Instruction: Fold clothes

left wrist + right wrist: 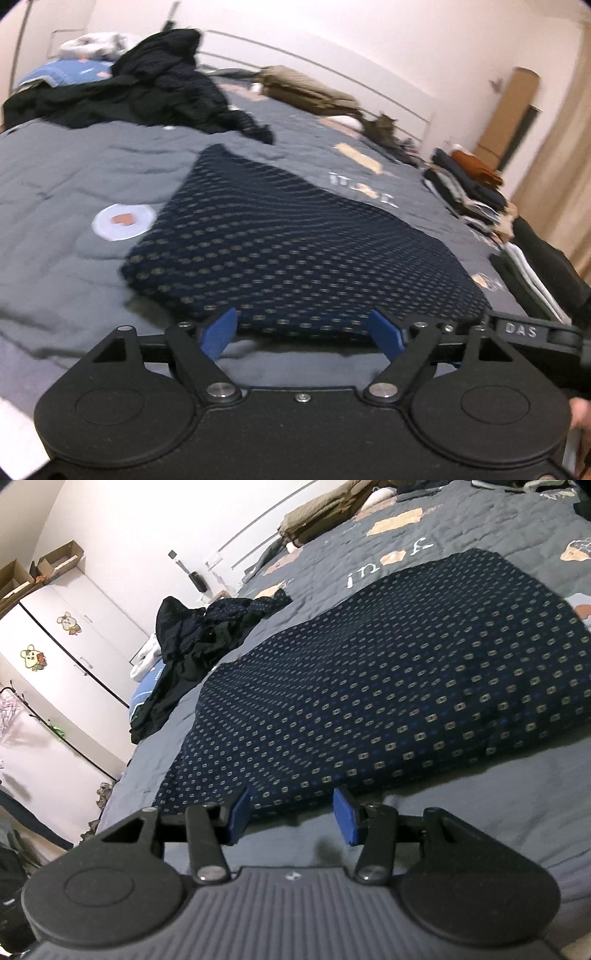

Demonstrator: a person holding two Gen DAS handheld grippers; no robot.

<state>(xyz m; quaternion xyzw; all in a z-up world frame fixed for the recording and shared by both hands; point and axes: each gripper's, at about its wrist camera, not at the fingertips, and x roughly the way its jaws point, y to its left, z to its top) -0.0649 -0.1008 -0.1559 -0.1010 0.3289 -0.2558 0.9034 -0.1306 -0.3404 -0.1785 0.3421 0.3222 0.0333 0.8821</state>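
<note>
A dark navy garment with small tan and blue dots (280,243) lies folded flat on the grey quilted bed (55,184). My left gripper (303,334) is open, its blue fingertips just at the garment's near edge, holding nothing. In the right wrist view the same garment (388,686) spreads ahead of my right gripper (291,818), which is open with its blue fingertips at the near hem, empty. The right gripper's black body also shows at the right edge of the left wrist view (535,332).
A heap of black clothes (147,88) lies at the far left of the bed. A tan garment (306,88) lies by the metal headboard rail. Stacks of folded clothes (469,188) line the right edge. A white wardrobe (55,657) stands beyond the bed.
</note>
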